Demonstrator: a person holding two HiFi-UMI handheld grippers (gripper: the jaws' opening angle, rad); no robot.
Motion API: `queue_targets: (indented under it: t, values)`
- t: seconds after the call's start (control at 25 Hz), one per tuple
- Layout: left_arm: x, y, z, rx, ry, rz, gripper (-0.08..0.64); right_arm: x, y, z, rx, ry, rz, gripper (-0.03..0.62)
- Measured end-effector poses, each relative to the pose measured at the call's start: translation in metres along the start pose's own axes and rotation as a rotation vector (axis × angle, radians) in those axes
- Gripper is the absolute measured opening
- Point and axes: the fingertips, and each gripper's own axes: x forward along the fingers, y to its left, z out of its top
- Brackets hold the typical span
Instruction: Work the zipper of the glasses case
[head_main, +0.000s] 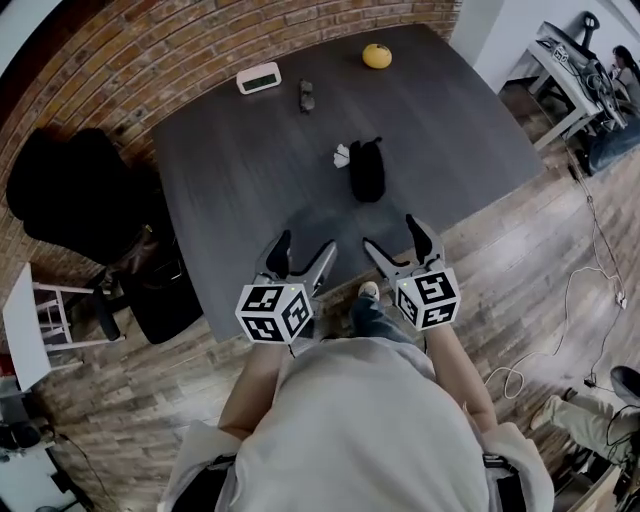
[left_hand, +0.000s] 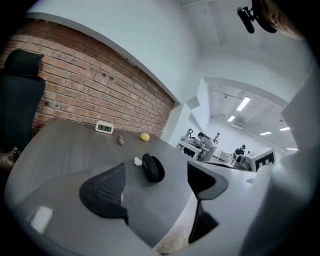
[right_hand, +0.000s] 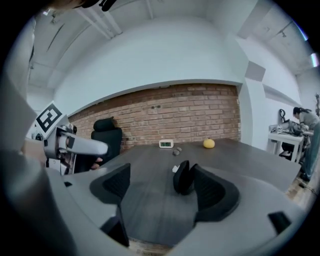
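Left gripper (head_main: 306, 243) and right gripper (head_main: 390, 232) hang at the table's (head_main: 230, 170) near edge, both gaping, nothing in them. The glasses case (head_main: 367, 170) sits mid-table, well ahead. Can't really spot the zipper pull, so a blind tug might just drag the case.

Even, bright ceiling light; soft shadows; fisheye bends and darkens picture edges.

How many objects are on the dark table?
5: black glasses case in the middle, small white scrap beside it; white digital clock, small dark object and round yellow fruit at the far edge.
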Motion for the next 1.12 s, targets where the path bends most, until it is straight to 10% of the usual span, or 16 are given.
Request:
queue_targets:
  t: [0.64,1.12]
  values:
    - [0.096,0.041,0.03,-0.101,-0.011,0.196,0.388,0.139,-0.079,-0.049,0.048,0.216,0.137,0.402]
    - [0.107,0.066,0.024,-0.113,0.083,0.157,0.388,0.186,-0.091,-0.072,0.07,0.319,-0.033,0.451]
